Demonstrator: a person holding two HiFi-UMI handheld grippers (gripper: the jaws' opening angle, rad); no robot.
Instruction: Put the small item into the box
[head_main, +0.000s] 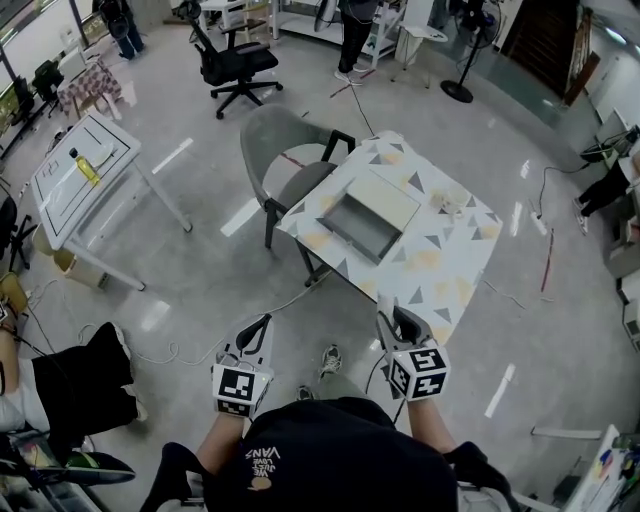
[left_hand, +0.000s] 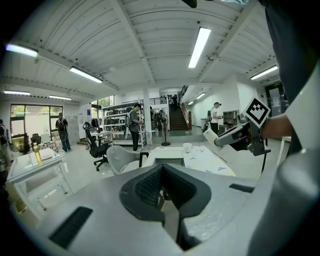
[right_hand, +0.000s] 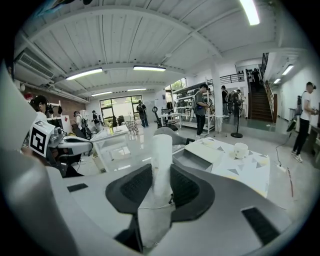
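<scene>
My right gripper (right_hand: 161, 176) is shut on a small white tube-shaped item (right_hand: 161, 150) that stands up between its dark pads. In the head view the right gripper (head_main: 393, 320) and the left gripper (head_main: 256, 332) hang side by side over the floor, short of the table. The left gripper (left_hand: 162, 184) has its jaws together with nothing between them. The open grey box (head_main: 362, 224) lies on the patterned table (head_main: 440, 262), its lid (head_main: 386, 196) beside it. The box (right_hand: 192, 159) is ahead of my right gripper, some way off.
A white cup (head_main: 452, 203) stands on the table's far right. A grey chair (head_main: 285, 150) sits at the table's left side. A white table (head_main: 80, 175) is at the left, a black office chair (head_main: 235, 60) beyond. People stand in the background.
</scene>
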